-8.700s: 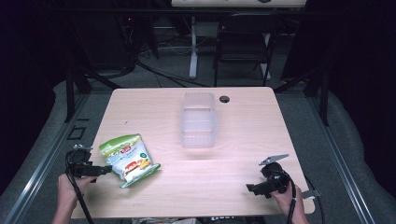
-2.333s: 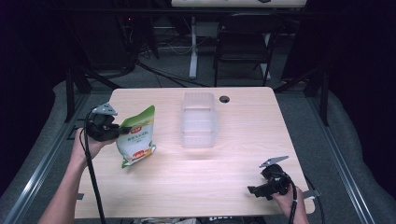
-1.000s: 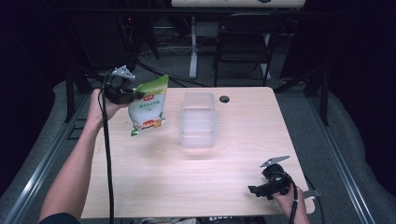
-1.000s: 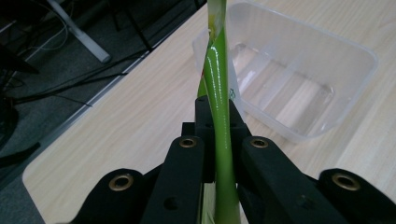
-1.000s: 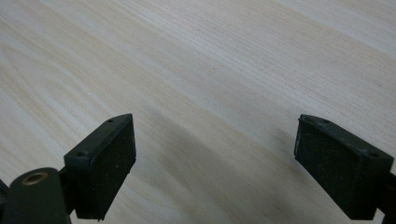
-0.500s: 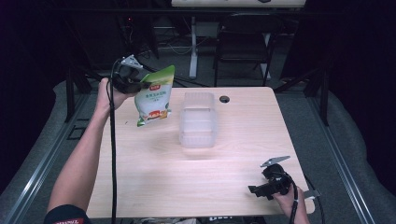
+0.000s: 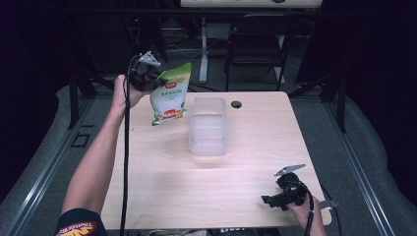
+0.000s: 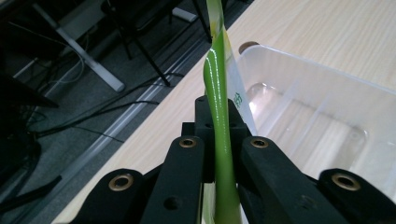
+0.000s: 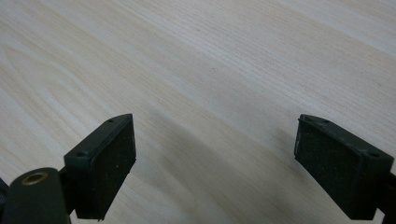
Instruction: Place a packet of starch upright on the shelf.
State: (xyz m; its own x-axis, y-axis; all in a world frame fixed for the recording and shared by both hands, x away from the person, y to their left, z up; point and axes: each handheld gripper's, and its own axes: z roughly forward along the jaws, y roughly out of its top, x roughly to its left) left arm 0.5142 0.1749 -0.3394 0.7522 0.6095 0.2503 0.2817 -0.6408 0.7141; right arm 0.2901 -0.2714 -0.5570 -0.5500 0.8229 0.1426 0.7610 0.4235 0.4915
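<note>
A green and white snack bag (image 7: 169, 93) hangs in the air above the table's far left, just left of a clear plastic bin (image 7: 208, 126). My left gripper (image 7: 153, 81) is shut on the bag's top edge. In the left gripper view the bag's green edge (image 8: 219, 126) runs up between the closed jaws, with the clear bin (image 8: 322, 121) to its right. My right gripper (image 7: 268, 200) rests low at the table's near right corner, open, over bare wood. Its two pads (image 9: 109, 163) stand wide apart with nothing between them.
The light wooden table (image 7: 162, 182) has a round cable hole (image 7: 236, 104) at its far edge behind the bin. A chair (image 7: 255, 44) and desk legs stand in the dark beyond the table. A black cable trails down from the left gripper along the forearm.
The left gripper took the bag off the table's near left, lifted it and carried it far and to the right, close to the bin. The right gripper has stayed put.
</note>
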